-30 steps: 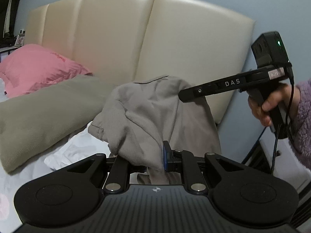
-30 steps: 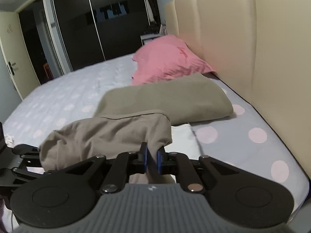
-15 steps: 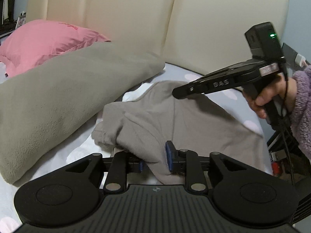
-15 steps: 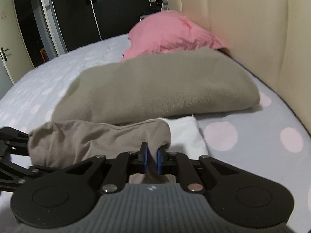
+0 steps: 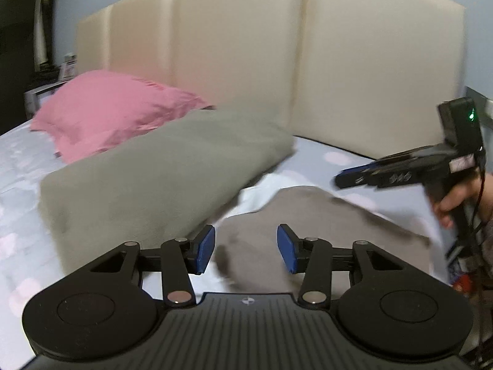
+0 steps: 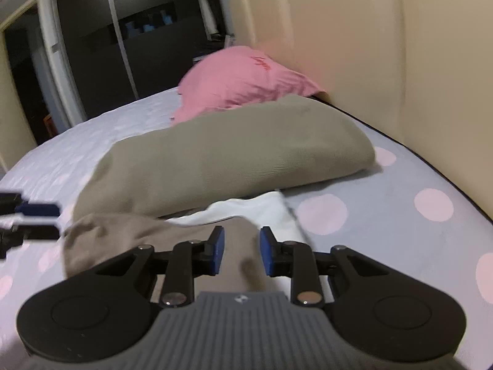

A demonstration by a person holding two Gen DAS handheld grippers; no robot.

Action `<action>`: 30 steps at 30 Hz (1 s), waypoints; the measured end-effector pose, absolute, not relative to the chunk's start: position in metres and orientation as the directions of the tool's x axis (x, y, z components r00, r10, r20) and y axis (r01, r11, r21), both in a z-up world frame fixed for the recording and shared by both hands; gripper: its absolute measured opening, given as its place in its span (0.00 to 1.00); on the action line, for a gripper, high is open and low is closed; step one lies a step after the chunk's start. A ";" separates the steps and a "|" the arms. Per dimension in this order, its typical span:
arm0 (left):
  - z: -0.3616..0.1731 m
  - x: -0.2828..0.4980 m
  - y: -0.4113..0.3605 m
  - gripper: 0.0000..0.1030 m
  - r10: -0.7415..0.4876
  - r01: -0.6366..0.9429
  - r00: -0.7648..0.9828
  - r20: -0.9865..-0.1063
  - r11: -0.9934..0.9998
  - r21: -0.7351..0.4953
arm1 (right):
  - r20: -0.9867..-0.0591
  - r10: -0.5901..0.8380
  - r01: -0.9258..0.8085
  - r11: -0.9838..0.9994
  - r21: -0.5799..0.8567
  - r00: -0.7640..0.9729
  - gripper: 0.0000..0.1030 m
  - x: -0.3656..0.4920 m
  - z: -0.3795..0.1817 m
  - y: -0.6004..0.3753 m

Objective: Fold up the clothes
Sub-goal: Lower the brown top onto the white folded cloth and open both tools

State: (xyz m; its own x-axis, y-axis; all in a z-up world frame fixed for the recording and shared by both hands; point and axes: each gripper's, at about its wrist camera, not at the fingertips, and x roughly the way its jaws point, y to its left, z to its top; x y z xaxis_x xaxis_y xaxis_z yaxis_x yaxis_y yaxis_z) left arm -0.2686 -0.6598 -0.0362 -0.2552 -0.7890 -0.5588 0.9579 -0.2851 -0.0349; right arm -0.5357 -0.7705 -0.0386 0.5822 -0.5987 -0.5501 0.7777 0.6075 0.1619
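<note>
A grey-brown garment (image 5: pixel 311 225) lies folded on the bed on top of a white folded cloth (image 5: pixel 262 189). It also shows in the right wrist view (image 6: pixel 129 231), with the white cloth (image 6: pixel 252 209) under it. My left gripper (image 5: pixel 246 248) is open just above the garment's near edge, holding nothing. My right gripper (image 6: pixel 239 249) is open over the garment's other end, holding nothing. The right gripper also shows in the left wrist view (image 5: pixel 354 177), held in a hand at the right, above the bed.
A large olive-grey pillow (image 5: pixel 154 185) lies just behind the garment, with a pink pillow (image 5: pixel 114 111) behind it. A cream padded headboard (image 5: pixel 277 61) stands at the back. The bed sheet (image 6: pixel 400 231) is pale with pink dots. Dark wardrobe doors (image 6: pixel 107 46) stand beyond the bed.
Both grippers lowered the garment onto the bed over the white cloth, then opened and let it go. Both have drawn back a little from it.
</note>
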 end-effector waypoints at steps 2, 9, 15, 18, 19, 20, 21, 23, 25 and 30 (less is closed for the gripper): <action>-0.047 -0.277 -0.670 0.38 -0.779 0.958 -0.238 -0.580 -0.285 -0.010 | -0.549 -0.600 0.768 0.628 0.127 0.581 0.28 -0.525 -0.044 -0.761; -0.100 -0.266 -0.700 0.29 -0.704 0.977 -0.189 -0.684 -0.207 -0.056 | -0.591 -0.615 0.802 0.591 0.094 0.522 0.12 -0.513 -0.088 -0.772; -0.097 -0.265 -0.692 0.31 -0.717 0.980 -0.175 -0.675 -0.192 -0.051 | -0.569 -0.641 0.812 0.577 0.084 0.515 0.12 -0.511 -0.093 -0.771; -0.079 -0.281 -0.670 0.36 -0.758 0.976 -0.169 -0.630 -0.216 -0.001 | -0.522 -0.663 0.811 0.576 0.103 0.537 0.19 -0.523 -0.078 -0.749; -0.073 -0.288 -0.661 0.39 -0.766 0.973 -0.181 -0.617 -0.233 0.004 | -0.505 -0.667 0.808 0.578 0.113 0.548 0.19 -0.527 -0.073 -0.740; -0.070 -0.297 -0.653 0.40 -0.770 0.967 -0.198 -0.606 -0.254 0.007 | -0.498 -0.673 0.810 0.576 0.111 0.547 0.26 -0.530 -0.074 -0.732; -0.067 -0.307 -0.646 0.40 -0.773 0.961 -0.217 -0.596 -0.277 0.009 | -0.494 -0.678 0.812 0.573 0.107 0.544 0.35 -0.531 -0.077 -0.724; -0.065 -0.326 -0.632 0.41 -0.771 0.946 -0.259 -0.582 -0.323 0.006 | -0.487 -0.689 0.818 0.567 0.098 0.536 0.41 -0.535 -0.082 -0.709; -0.074 -0.342 -0.627 0.41 -0.750 0.936 -0.271 -0.603 -0.351 0.015 | -0.480 -0.700 0.823 0.560 0.089 0.529 0.41 -0.538 -0.087 -0.694; -0.099 -0.359 -0.620 0.41 -0.726 0.939 -0.213 -0.653 -0.338 0.070 | -0.480 -0.718 0.834 0.549 0.053 0.503 0.46 -0.545 -0.107 -0.666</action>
State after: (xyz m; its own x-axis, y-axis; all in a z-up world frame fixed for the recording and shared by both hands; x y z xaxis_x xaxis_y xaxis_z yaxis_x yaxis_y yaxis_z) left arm -0.3587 -0.6205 -0.0994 -0.2130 -0.7265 -0.6534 0.9386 -0.3380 0.0698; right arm -0.5451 -0.6658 -0.1067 0.5030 -0.7184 -0.4805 0.8344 0.5486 0.0532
